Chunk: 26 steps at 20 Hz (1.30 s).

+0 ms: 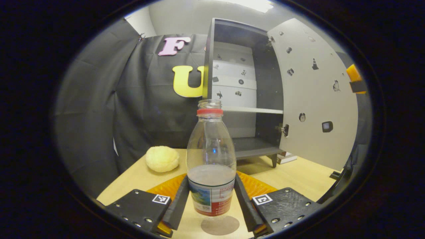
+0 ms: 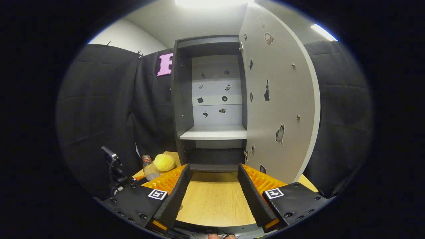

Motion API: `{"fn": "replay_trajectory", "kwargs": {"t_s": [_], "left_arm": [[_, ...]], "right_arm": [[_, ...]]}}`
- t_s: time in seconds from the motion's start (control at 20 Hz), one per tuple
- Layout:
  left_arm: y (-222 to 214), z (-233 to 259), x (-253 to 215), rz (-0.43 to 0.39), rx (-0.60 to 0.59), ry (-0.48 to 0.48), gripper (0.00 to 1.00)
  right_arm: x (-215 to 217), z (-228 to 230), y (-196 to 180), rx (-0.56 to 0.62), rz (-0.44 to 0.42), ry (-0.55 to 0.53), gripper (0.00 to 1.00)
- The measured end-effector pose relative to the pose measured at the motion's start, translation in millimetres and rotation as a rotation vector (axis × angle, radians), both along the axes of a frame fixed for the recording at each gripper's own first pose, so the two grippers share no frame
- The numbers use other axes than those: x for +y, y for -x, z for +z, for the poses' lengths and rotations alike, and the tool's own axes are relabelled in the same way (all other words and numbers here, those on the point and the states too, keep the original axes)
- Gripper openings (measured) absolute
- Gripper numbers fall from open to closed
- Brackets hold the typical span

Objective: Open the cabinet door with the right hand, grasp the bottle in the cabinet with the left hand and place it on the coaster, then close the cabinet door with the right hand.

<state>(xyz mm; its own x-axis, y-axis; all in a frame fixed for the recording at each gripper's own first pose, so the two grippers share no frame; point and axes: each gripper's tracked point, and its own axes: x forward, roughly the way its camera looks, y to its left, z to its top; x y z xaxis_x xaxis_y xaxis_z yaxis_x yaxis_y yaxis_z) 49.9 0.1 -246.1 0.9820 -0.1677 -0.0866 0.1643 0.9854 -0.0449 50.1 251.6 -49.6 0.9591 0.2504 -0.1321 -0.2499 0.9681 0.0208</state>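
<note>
A clear, capless bottle (image 1: 211, 159) with a red neck ring and a printed label is upright between the fingers of my left gripper (image 1: 212, 179), which is shut on its lower half. Its base is right over a grey round coaster (image 1: 220, 227) on the wooden table; whether it touches is unclear. The dark cabinet (image 2: 182, 99) is open, its pale door (image 2: 279, 99) swung out to the right. My right gripper (image 2: 213, 167) is open and holds nothing, low over the table in front of the cabinet. The right gripper view has the bottle (image 2: 150, 169) small at the left.
A yellow fuzzy ball (image 1: 162, 159) lies on the table (image 1: 298, 176) left of the cabinet. The cabinet has a light shelf (image 2: 214, 132) with nothing on it. Stickers dot the door and back panel. Black cloth walls close in on both sides.
</note>
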Motion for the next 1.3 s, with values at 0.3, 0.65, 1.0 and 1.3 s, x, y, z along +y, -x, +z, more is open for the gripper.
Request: {"fn": "replay_trajectory", "kwargs": {"t_s": [0.3, 0.65, 1.0, 1.3], "left_arm": [[-1, -49, -24, -0.035, -0.016, -0.14, 0.72], [9, -78, -32, -0.057, 0.003, -0.141, 0.73], [18, -80, -24, -0.025, 0.032, -0.086, 0.73], [18, -84, -19, -0.007, 0.062, -0.038, 0.78]], "right_arm": [[-8, -27, -1, 0.098, -0.014, 0.01, 0.91], [-17, -45, -5, 0.145, -0.025, 0.016, 0.91], [-15, -56, -6, 0.178, -0.025, 0.011, 0.91], [-6, -57, -4, 0.177, -0.005, 0.021, 0.92]]}}
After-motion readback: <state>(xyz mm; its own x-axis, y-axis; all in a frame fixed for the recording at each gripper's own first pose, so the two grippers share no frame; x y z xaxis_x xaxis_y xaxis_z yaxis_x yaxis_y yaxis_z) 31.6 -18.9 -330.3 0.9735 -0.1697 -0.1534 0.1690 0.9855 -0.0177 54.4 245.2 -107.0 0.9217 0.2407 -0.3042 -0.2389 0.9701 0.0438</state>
